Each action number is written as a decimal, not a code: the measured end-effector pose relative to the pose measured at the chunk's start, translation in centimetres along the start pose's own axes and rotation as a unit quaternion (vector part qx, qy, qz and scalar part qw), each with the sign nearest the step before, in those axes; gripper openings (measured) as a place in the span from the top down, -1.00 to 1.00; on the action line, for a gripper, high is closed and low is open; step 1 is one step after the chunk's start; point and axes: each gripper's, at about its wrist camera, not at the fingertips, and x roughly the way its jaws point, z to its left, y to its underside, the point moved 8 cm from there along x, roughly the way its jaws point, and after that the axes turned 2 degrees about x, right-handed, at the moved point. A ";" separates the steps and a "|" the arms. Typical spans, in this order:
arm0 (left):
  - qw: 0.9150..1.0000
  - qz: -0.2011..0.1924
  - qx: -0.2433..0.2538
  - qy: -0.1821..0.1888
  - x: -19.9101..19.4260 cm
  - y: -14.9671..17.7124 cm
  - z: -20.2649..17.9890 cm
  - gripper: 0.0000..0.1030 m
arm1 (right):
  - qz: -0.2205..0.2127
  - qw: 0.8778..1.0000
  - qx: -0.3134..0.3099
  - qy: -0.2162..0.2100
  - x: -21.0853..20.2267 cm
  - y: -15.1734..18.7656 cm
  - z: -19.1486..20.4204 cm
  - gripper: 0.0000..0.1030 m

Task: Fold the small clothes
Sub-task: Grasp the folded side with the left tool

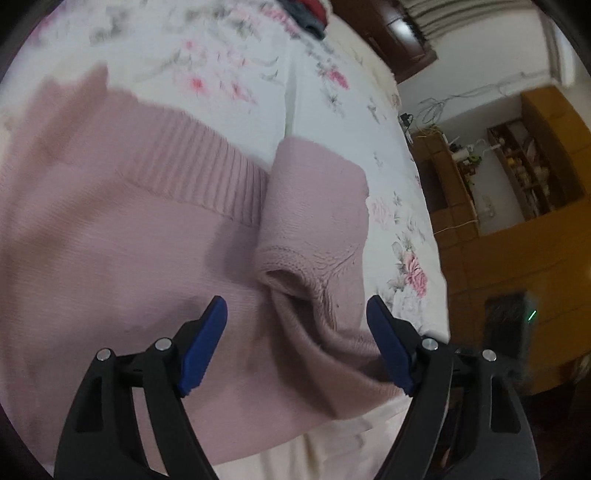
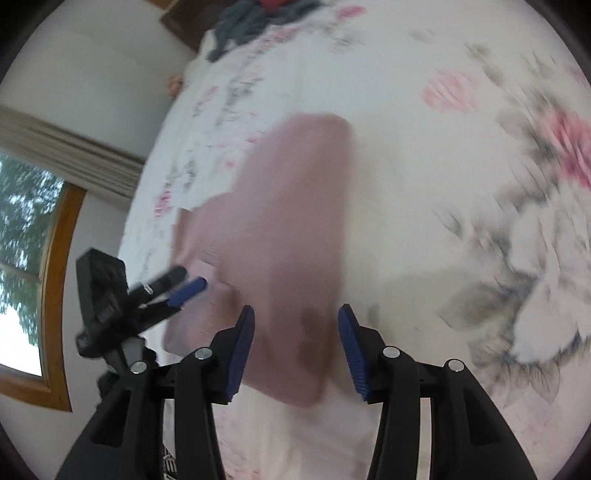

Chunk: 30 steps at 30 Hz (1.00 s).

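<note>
A dusty-pink knit sweater (image 1: 110, 229) lies on a floral bedsheet (image 1: 236, 55), with a folded sleeve (image 1: 317, 199) laid over its right part and a ribbed hem band (image 1: 199, 162) across the top. My left gripper (image 1: 297, 310) hangs open just above the sweater's bunched cuff, nothing between its blue pads. In the right wrist view the sweater (image 2: 288, 221) appears as a blurred pink slab. My right gripper (image 2: 297, 319) is open above its near end. The left gripper (image 2: 173, 291) shows at the sweater's left edge, also open.
A dark heap of clothes (image 1: 306, 14) sits at the far end of the bed (image 2: 255, 18). Wooden shelves and a cabinet (image 1: 517, 177) stand beyond the bed's right edge. A window with a wooden frame (image 2: 37, 258) is on the other side.
</note>
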 end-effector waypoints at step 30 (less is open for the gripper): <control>0.998 -0.048 0.028 0.043 1.2 -0.5 -4.8 0.57 | 0.018 1.000 0.021 -0.010 1.9 2.8 -5.5 0.00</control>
